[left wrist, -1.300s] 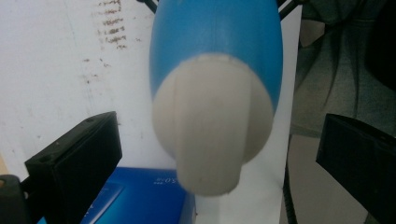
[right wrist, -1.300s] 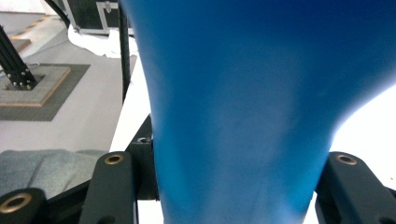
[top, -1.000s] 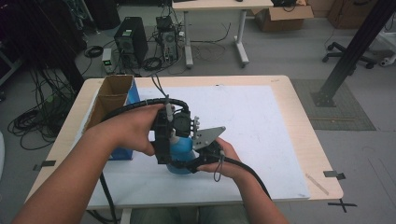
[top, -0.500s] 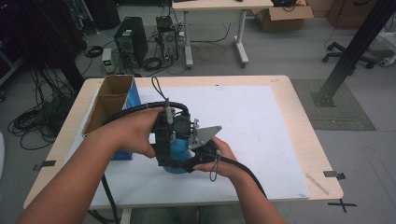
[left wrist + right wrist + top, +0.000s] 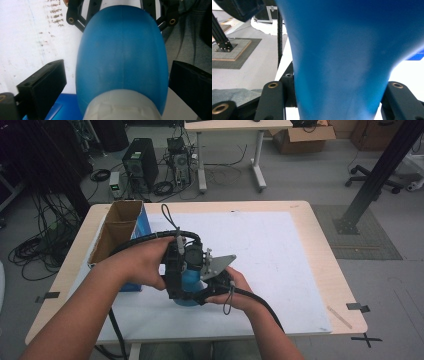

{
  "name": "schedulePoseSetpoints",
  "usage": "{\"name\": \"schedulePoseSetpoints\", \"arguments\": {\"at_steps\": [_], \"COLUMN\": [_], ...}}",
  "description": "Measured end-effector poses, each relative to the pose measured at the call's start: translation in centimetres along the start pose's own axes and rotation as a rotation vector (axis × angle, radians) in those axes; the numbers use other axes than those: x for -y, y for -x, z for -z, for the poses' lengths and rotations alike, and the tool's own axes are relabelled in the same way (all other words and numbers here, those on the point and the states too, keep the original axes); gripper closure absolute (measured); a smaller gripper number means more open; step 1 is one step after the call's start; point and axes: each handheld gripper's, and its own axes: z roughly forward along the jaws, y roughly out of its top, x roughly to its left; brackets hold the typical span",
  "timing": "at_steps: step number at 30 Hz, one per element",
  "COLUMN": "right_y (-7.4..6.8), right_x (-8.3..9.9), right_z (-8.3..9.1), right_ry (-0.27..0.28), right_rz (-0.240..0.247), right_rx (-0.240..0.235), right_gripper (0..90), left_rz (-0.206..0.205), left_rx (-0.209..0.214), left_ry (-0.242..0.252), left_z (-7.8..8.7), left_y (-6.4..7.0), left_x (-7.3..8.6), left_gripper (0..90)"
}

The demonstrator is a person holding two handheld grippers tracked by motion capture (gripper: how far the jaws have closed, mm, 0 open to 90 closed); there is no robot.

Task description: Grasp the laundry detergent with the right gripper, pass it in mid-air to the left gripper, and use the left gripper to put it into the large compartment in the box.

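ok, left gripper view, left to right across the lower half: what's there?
White paper sheet → black left jaw block → rounded blue plastic bottle with a whitish cap end at the bottom → black right jaw block. The jaws stand apart from the bottle's sides.

Even, soft indoor light; both gripper views blur at close range, mild glare.

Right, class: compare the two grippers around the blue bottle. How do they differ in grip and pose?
The left gripper stands open, with gaps between its jaws and the blue bottle; the right gripper presses its jaws against the bottle's narrow part. The left one faces the white cap end; the right one comes from the opposite end. Both straddle the same bottle above the white sheet.
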Motion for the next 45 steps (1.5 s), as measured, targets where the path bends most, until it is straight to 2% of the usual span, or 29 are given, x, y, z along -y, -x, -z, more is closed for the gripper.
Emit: {"name": "schedulePoseSetpoints", "arguments": {"at_steps": [20,45], "right_y": [-0.08,-0.17], "right_x": [0.06,0.00], "right_z": [0.04,-0.19], "right_ry": [0.003,-0.001], "right_rz": [0.001,0.003], "right_rx": [0.005,0.005], "right_gripper": [44.4,44.4], "left_rz": [-0.008,-0.018], "left_rx": [0.005,0.005], "left_ry": [0.000,-0.003], "left_z": [0.24,-0.06], "left_y": [0.01,0.12], "left_x": [-0.03,0.11], "left_gripper": [17.6,27.7]}}
